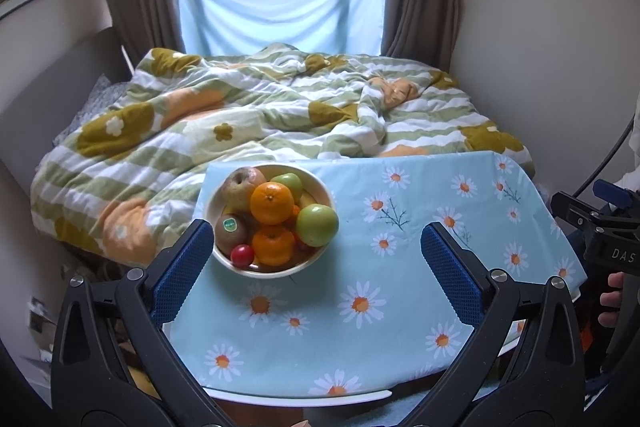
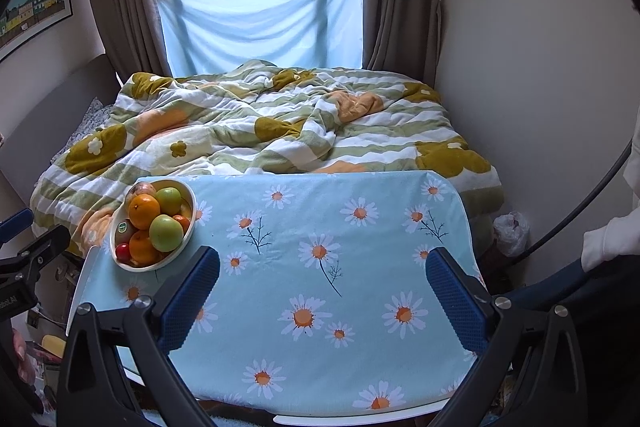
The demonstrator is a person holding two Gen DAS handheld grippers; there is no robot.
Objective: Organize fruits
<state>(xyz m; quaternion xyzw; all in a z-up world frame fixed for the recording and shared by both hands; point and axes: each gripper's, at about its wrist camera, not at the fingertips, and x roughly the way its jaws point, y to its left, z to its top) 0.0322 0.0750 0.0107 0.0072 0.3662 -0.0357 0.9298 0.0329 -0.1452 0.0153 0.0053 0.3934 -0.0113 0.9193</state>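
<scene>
Left wrist view: the left gripper [image 1: 316, 239], fingers wide apart and empty, hovers over a daisy-print table [image 1: 400, 287]. A cream bowl [image 1: 316, 263] at the table's far left corner holds oranges [image 1: 271, 203], green apples [image 1: 317, 225], a kiwi [image 1: 231, 230] and a small red fruit [image 1: 242, 255].

Right wrist view: the right gripper [image 2: 322, 285], also spread and empty, faces the bare tablecloth; a white sleeve [image 2: 608, 239] shows only here.
</scene>
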